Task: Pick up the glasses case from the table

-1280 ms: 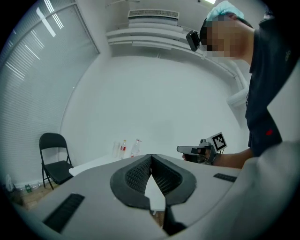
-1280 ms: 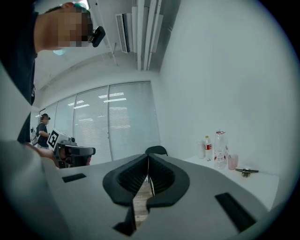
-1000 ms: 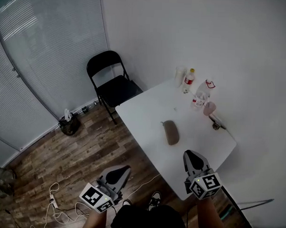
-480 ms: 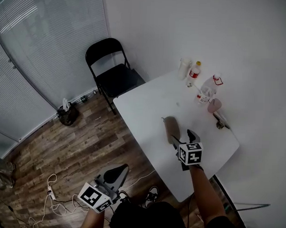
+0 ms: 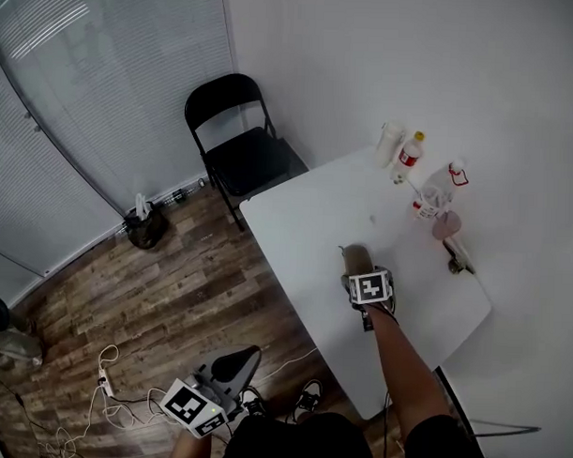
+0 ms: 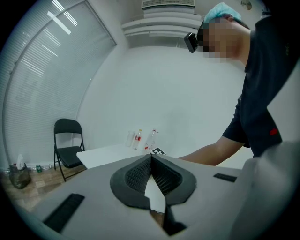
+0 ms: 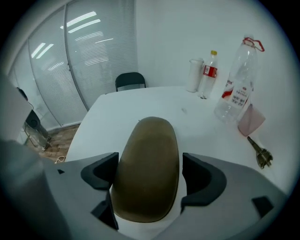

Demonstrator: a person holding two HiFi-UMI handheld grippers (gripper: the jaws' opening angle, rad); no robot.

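The brown oval glasses case (image 7: 151,140) lies flat on the white table (image 7: 117,110). My right gripper (image 7: 152,174) points steeply down over it, jaws opening, one on each side of the case's near half with a gap at both sides. From the head view the case (image 5: 355,256) peeks out beyond the right gripper (image 5: 360,273) and its marker cube. My left gripper (image 5: 247,355) hangs low over the wooden floor, left of the table. In the left gripper view its jaws meet, so the left gripper (image 6: 151,161) is shut and holds nothing.
At the table's far right stand a white cup stack (image 5: 389,142), a red-labelled bottle (image 5: 408,152), a clear bottle (image 5: 436,193), a pink cup (image 5: 446,225) and a plug (image 5: 459,262). A black folding chair (image 5: 240,156) stands behind the table. Cables (image 5: 102,395) lie on the floor.
My right gripper swung from the table's near edge forward and down over the case, and its jaws spread apart. The left gripper sank slightly.
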